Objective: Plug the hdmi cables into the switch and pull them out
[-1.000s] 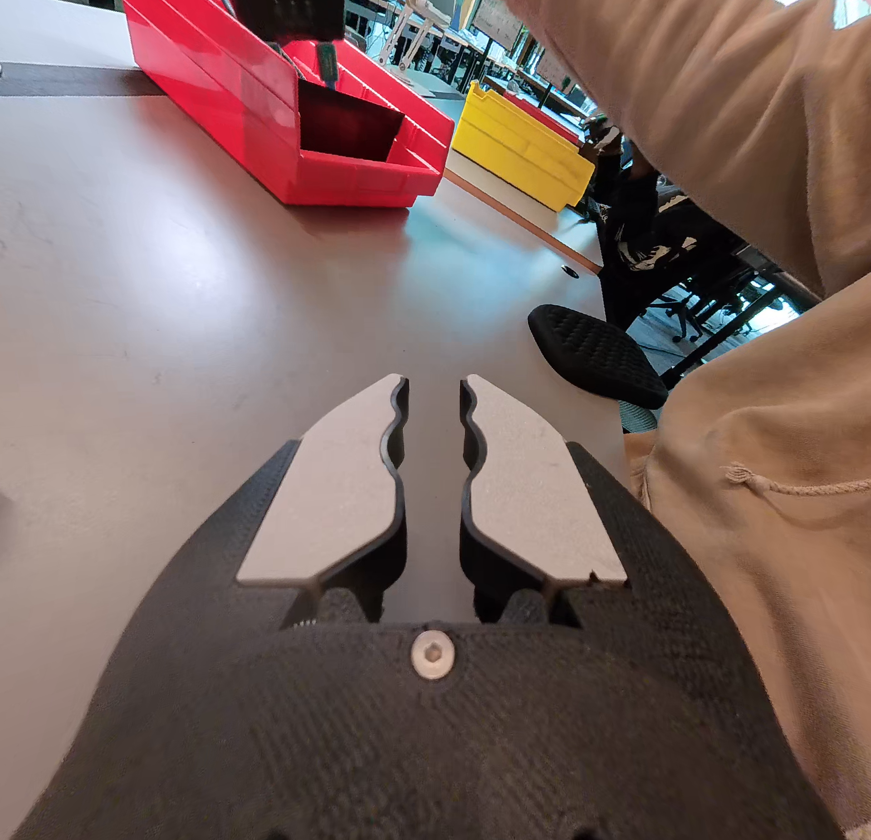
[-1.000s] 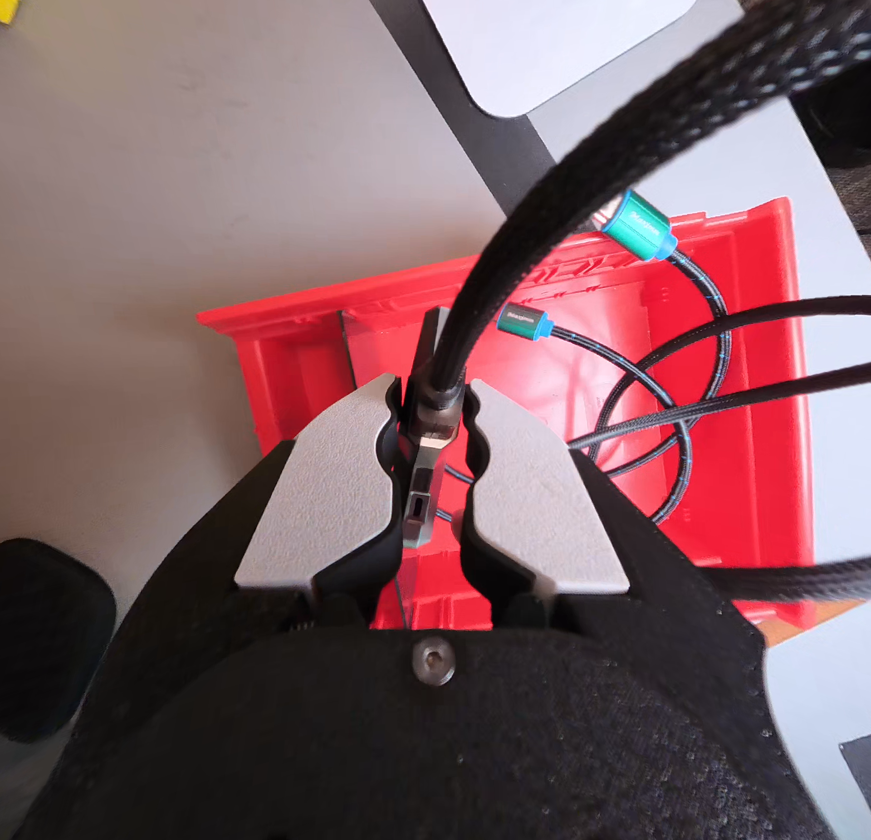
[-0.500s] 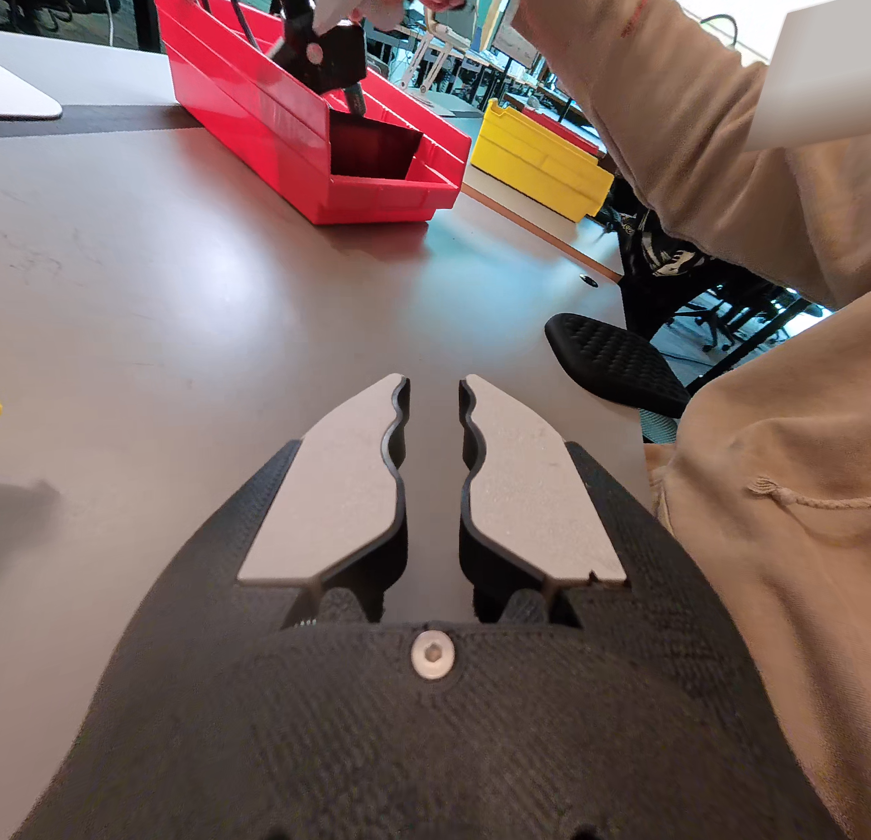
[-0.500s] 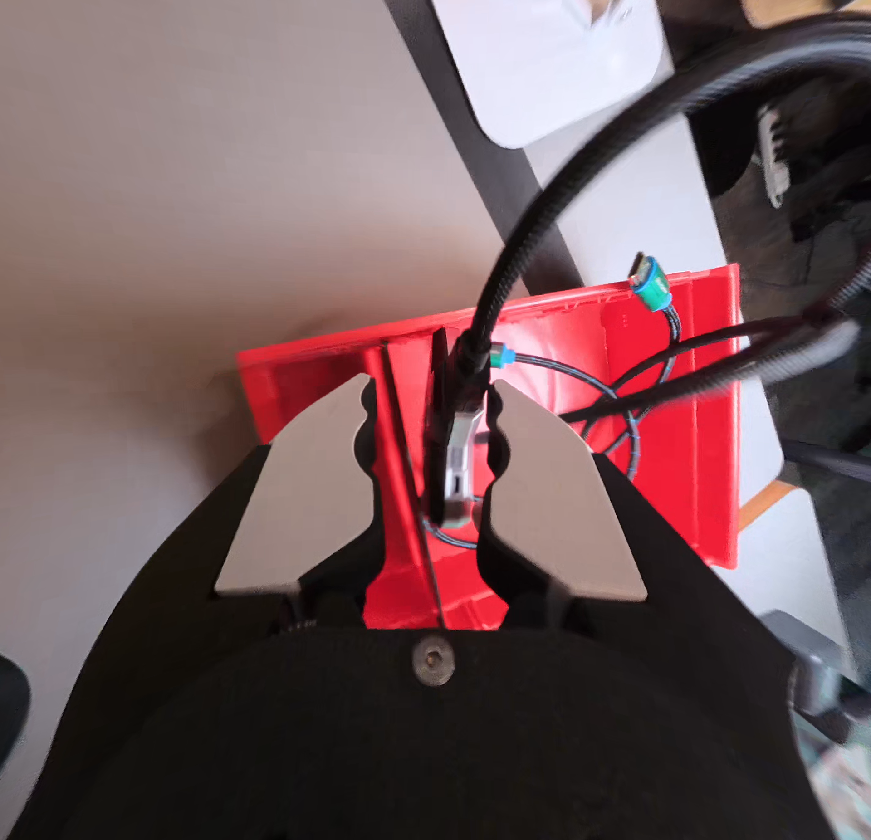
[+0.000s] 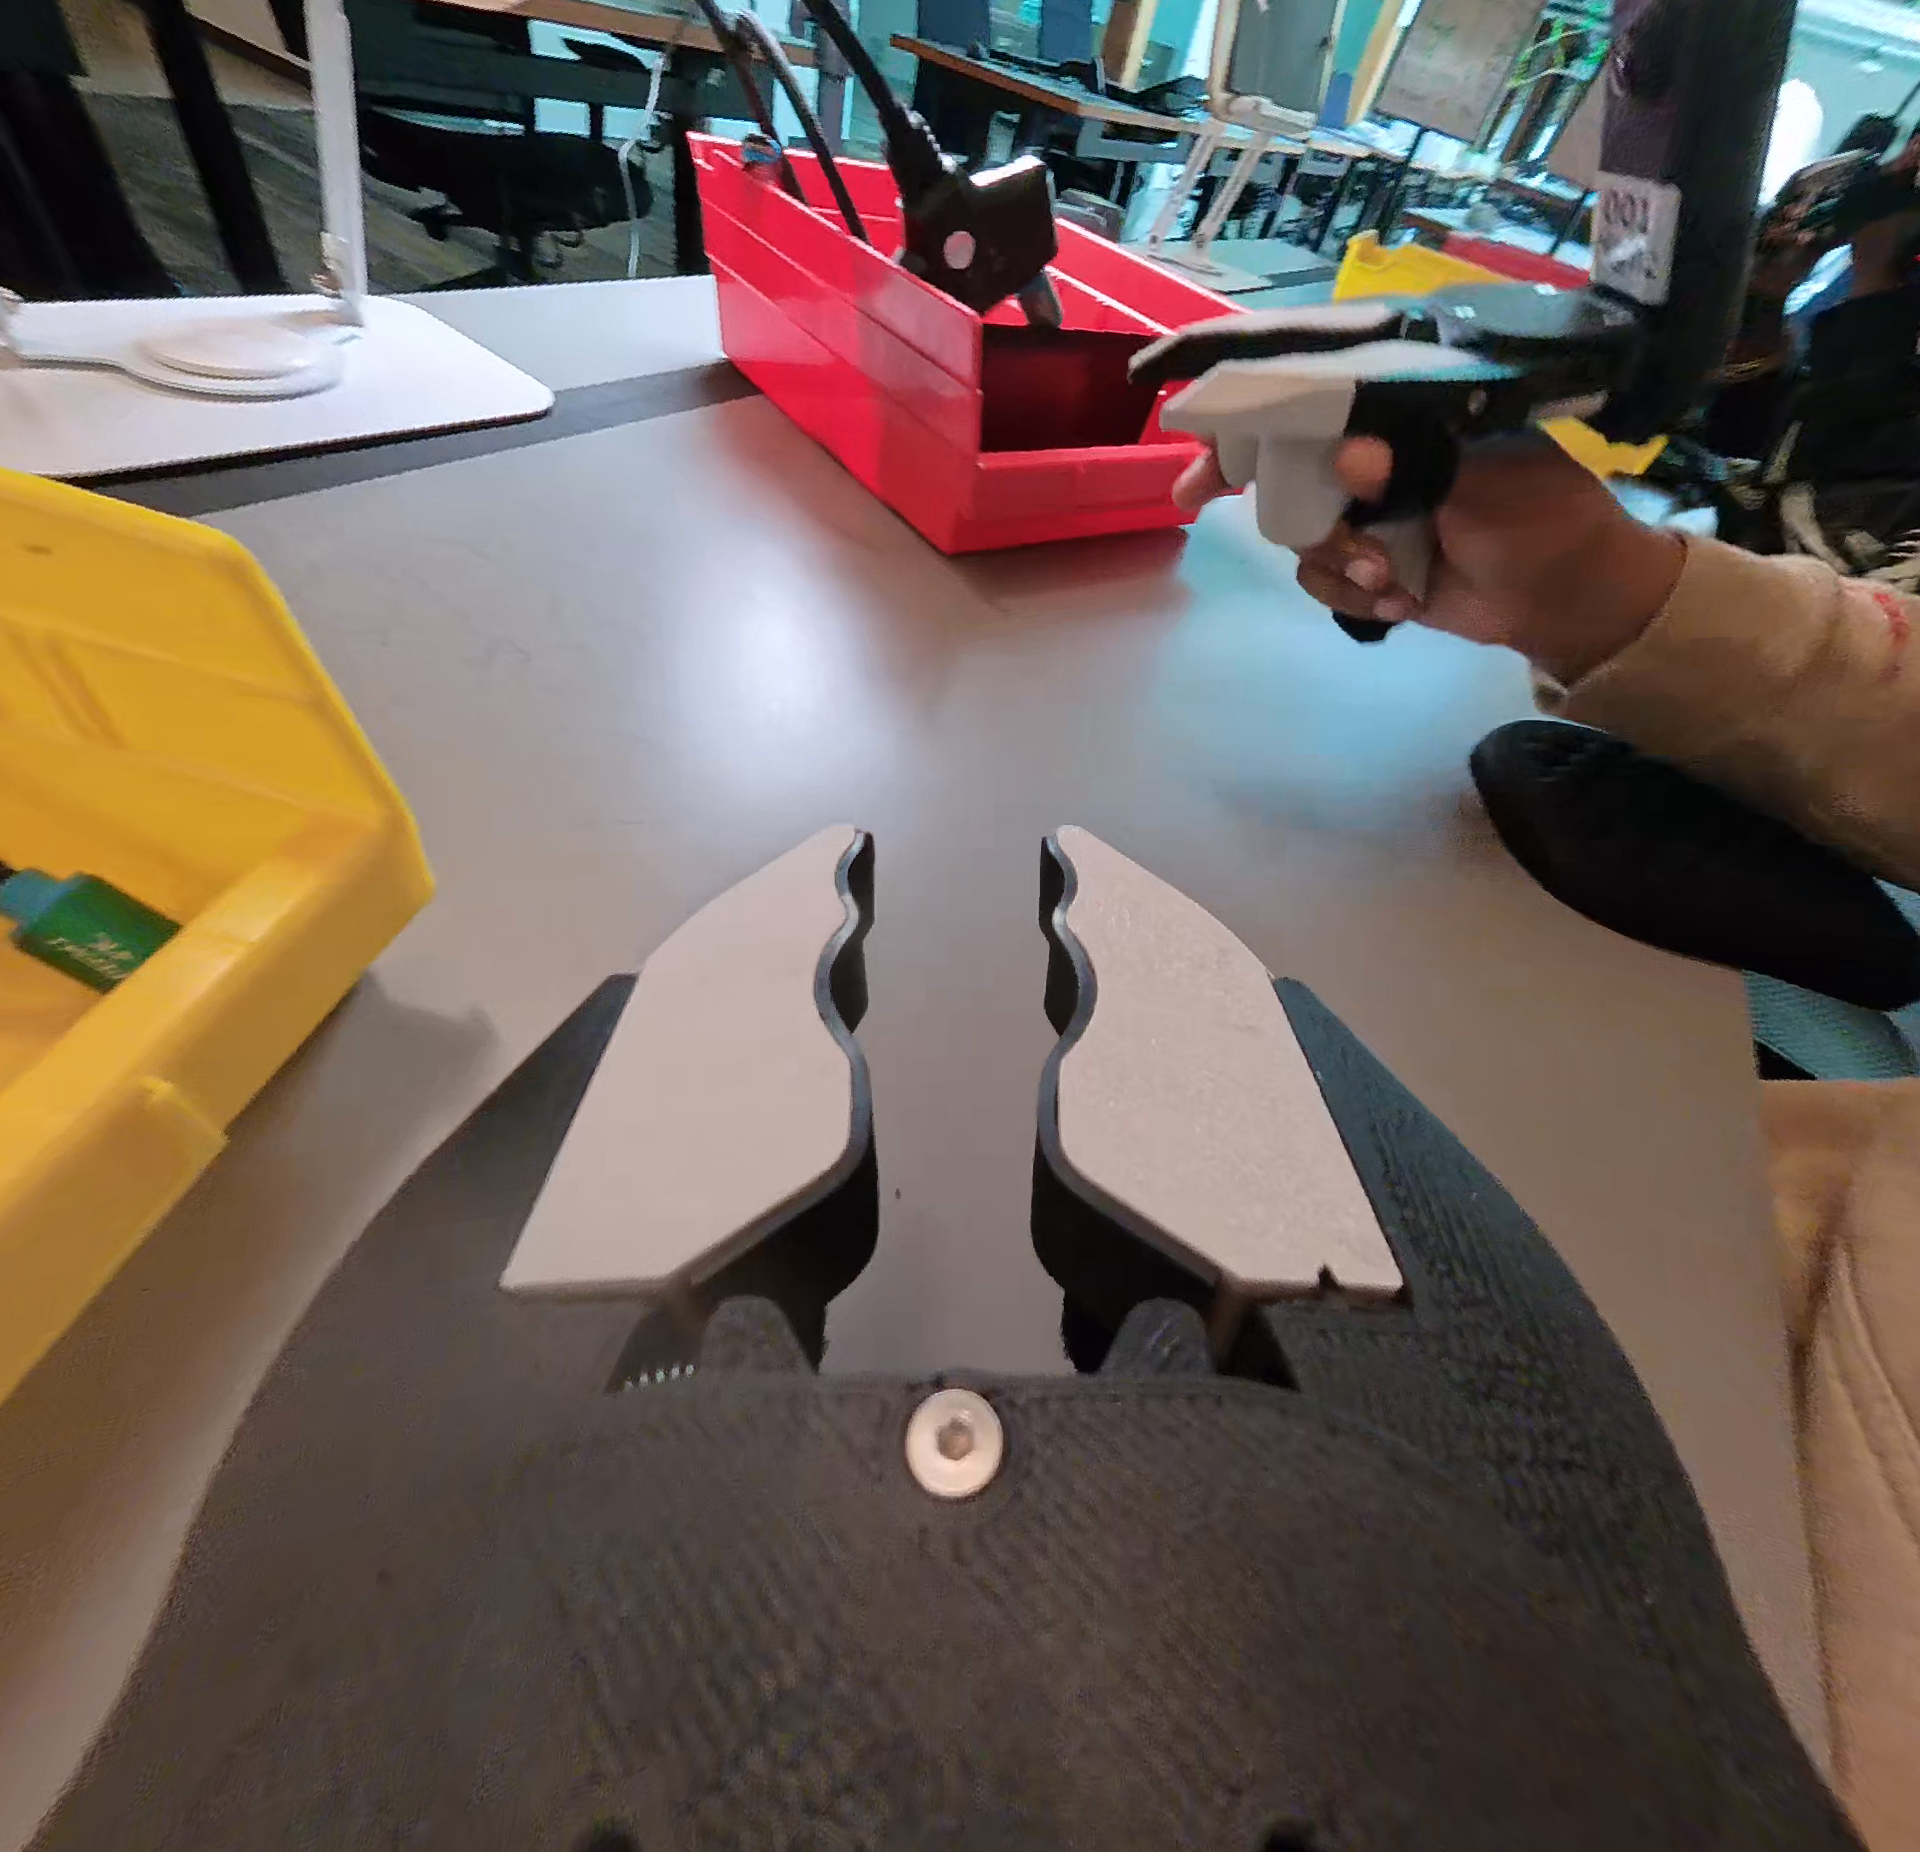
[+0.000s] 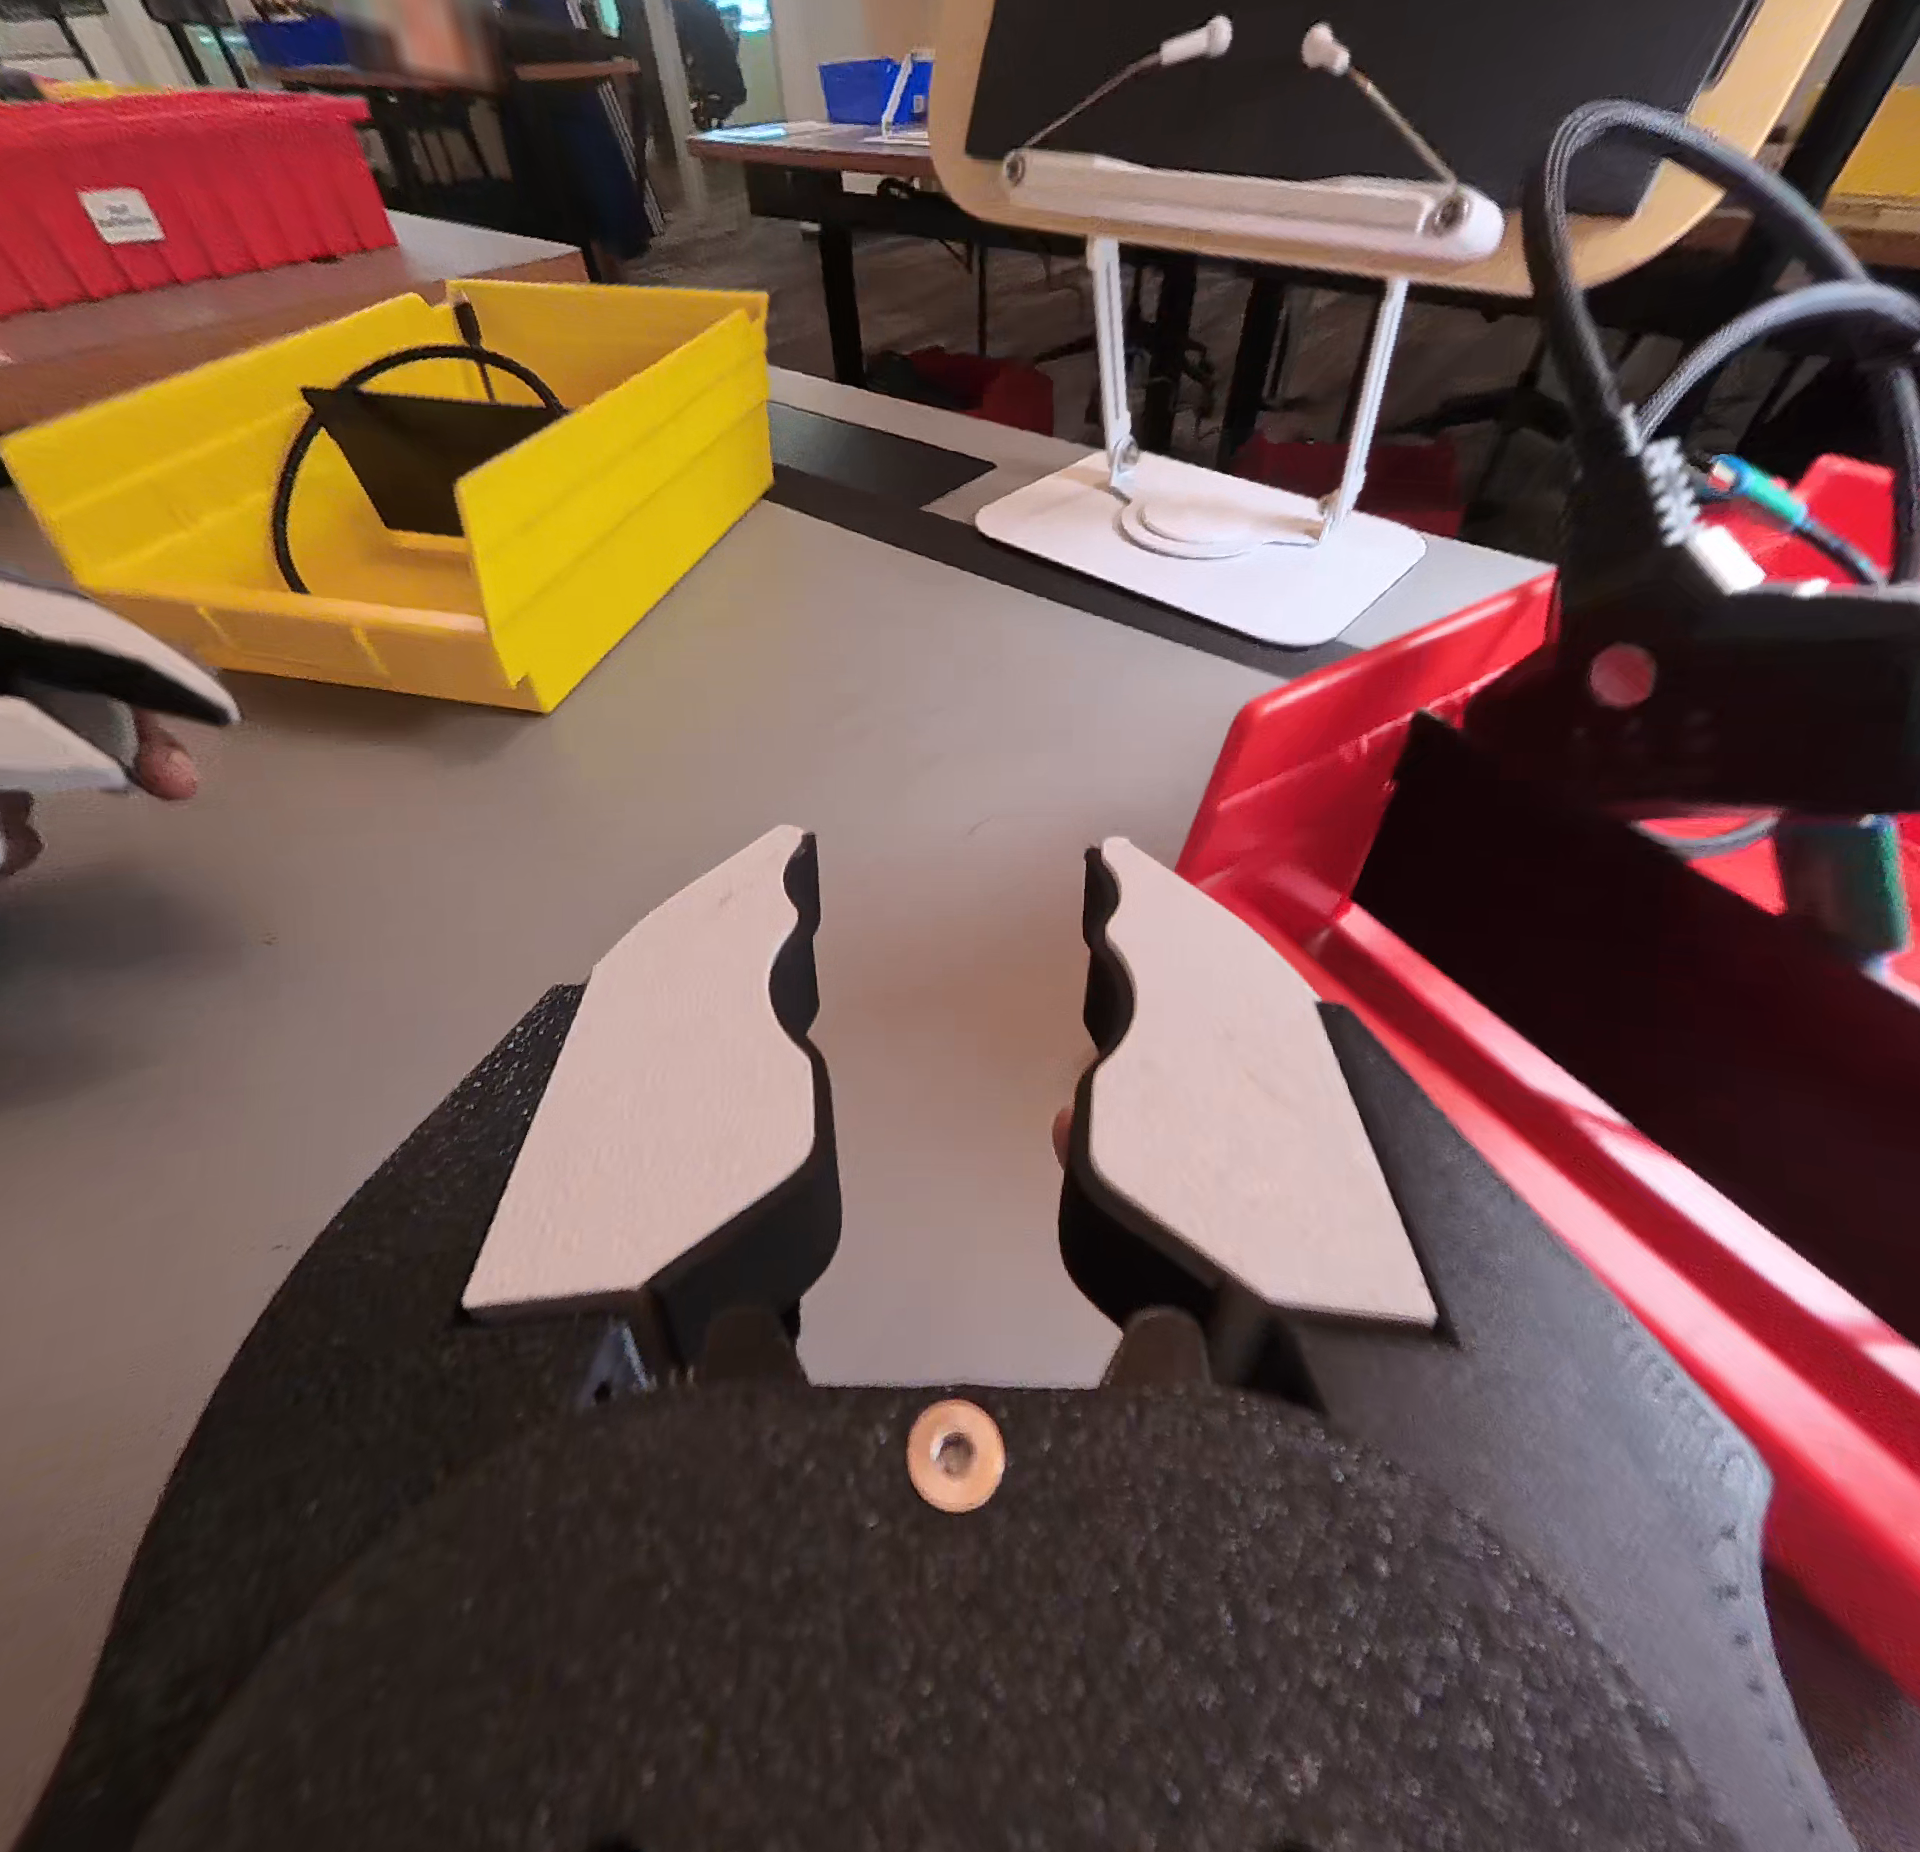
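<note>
On the grey table [image 5: 644, 659], both grippers sit empty. Left gripper [image 5: 956, 846] low over bare tabletop, fingers spread with a clear gap, nothing between them; looks parked while the other side works. Right gripper [image 6: 951, 852] same story: fingers spread wide, only table showing in the gap, hovering just beside the red bin [image 6: 1455, 1127]. From the left wrist view the right gripper [image 5: 1174, 374] is near the bin's open end, held level by a hand [image 5: 1455, 555].

The switch [image 5: 982, 233], a black box, sits tilted on the red bin [image 5: 852, 368] rim, half propped, with a thick braided hdmi cable [image 5: 831, 67] plugged into its upper end and rising out of frame. In the right wrist view the switch [image 6: 1704, 701] is at the right edge, cable [image 6: 1590, 296] looping above it; probably left in the bin so the cable's stiffness doesn't drag it across the table. Thinner cables with green plugs [image 6: 1870, 867] lie inside the bin.

Yellow bin [image 6: 499, 555] far left holds another black cable loop; a green plug [image 5: 83, 940] shows in it [image 5: 260, 763] from the left view. White stand [image 6: 1205, 545] behind.

Judgement: one cable seated, grippers released, next plug or the pull-out pending
</note>
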{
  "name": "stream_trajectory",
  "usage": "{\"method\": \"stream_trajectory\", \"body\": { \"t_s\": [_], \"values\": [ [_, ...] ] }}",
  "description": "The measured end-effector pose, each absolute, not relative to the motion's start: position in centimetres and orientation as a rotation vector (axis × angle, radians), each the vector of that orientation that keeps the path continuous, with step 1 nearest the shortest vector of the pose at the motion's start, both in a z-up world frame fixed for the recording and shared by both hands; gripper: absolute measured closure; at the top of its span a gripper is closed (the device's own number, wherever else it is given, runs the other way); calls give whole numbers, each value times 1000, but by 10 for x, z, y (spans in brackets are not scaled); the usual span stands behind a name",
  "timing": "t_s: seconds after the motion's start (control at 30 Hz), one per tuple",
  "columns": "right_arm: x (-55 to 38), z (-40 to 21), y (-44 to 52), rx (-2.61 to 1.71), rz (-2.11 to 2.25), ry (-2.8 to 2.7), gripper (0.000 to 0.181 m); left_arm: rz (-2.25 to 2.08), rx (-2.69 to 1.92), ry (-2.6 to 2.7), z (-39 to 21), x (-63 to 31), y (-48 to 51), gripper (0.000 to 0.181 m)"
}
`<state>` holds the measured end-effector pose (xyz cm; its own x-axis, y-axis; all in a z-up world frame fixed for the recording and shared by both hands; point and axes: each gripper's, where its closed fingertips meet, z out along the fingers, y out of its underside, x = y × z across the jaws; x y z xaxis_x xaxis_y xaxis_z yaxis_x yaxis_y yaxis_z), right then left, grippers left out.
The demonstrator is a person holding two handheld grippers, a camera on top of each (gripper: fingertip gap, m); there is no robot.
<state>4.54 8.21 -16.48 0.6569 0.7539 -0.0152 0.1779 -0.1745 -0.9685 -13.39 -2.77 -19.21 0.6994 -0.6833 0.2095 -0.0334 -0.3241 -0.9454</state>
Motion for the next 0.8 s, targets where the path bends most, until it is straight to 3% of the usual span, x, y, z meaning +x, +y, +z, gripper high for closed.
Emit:
{"method": "stream_trajectory", "body": {
  "t_s": [0.43,0.8],
  "values": [
    [22,-198,67,-1623,565,-822,130,-387,-1875,428,-195,-178,1,139],
    [27,-197,70,-1634,590,-789,130,-84,-1905,422,-136,-247,49,137]
  ]
}}
